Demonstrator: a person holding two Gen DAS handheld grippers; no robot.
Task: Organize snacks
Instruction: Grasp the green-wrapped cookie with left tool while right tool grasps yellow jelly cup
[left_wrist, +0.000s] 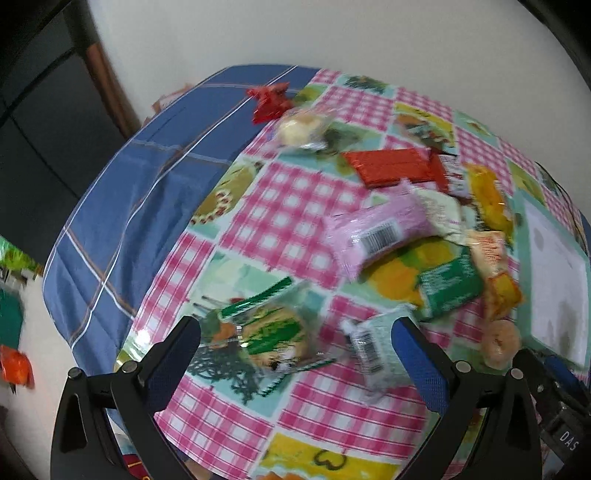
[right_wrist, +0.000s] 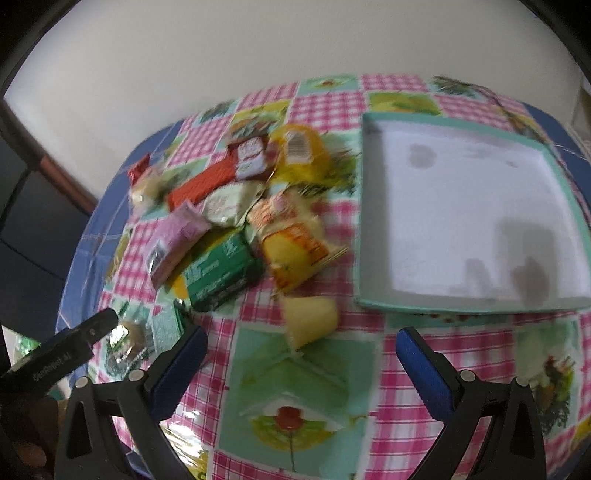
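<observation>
Tool, left (left_wrist: 295, 332): jaws spread wide, nothing between them, hovering over the near edge of the snack pile. Directly ahead, framed between its two blue pads, lies a clear-wrapped snack with green print (left_wrist: 271, 332); a white packet with a barcode (left_wrist: 371, 341) lies just beside the right-hand pad.

Tool, right (right_wrist: 301, 341): likewise released and empty. A pale yellow wrapped piece (right_wrist: 312, 323) lies just ahead of it, slightly left of centre, apart from both pads.

Snacks, loose heap on the patterned surface (right_wrist: 303, 398): pink packet (left_wrist: 376, 229), green packet (right_wrist: 221, 273), red flat packet (right_wrist: 205, 184), yellow-orange pouch (right_wrist: 295, 247), others overlapping; frames are motion-blurred, so labels are unreadable.

Tray, teal-rimmed (right_wrist: 360, 221), white floor, holds nothing; sits to the right of the heap, near but not touching it.

Governing relation: the tray lies ahead and to the right of the right tool, and at the far right edge of the left tool's view. The heap lies ahead-left of the right tool and ahead-right of the left tool.

Judgement: sorting appears not yet begun. The right tool is nearer both the tray and the yellow piece; the left tool is nearer the green-print snack, whose long axis runs roughly across the jaw opening, so closing may need a wrist turn.
</observation>
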